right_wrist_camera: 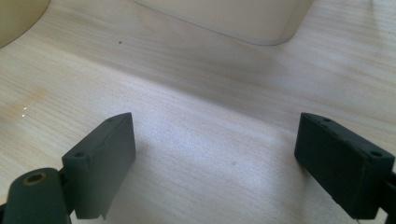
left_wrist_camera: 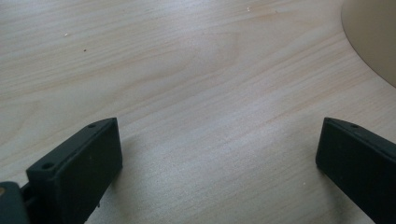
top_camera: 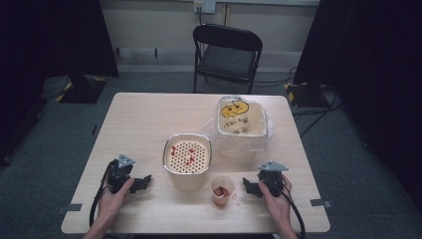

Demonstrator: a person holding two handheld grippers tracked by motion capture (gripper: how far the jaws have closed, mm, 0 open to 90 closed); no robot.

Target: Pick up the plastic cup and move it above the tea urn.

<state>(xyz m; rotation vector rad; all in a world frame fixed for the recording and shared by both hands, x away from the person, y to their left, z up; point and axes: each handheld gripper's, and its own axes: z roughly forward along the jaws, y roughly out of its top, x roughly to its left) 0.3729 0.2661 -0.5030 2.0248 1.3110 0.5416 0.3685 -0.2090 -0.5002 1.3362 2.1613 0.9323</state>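
Clear plastic forms the small cup [top_camera: 222, 190], which stands upright near the front edge of the wooden table [top_camera: 144, 124]; reddish matter lies in its bottom. This cup serves as the reference for all positions below.

Right gripper [top_camera: 250, 187]: just beside the cup on its right, resting low on the tabletop and pointing toward it, apart from it. The person's right hand [top_camera: 275, 199] holds it from behind. In the right gripper view the jaws stand wide apart with bare wood between them; released, nothing grasped.

Left gripper [top_camera: 141, 183]: well to the left of the cup, on the far side of the strainer pot, also low on the table and pointing inward. The person's left hand [top_camera: 113, 198] holds it. In the left gripper view the jaws are spread wide over bare wood; released, nothing grasped.

Strainer pot [top_camera: 187, 158]: cream-coloured, just behind and to the left of the cup, between the cup and the left gripper. Its perforated insert carries a few red pieces.

Lined bin [top_camera: 241, 124]: behind the cup and slightly right, fitted with a clear plastic bag bearing a yellow mark.

Folding chair [top_camera: 227, 55]: black, well behind the cup, beyond the table's far edge.
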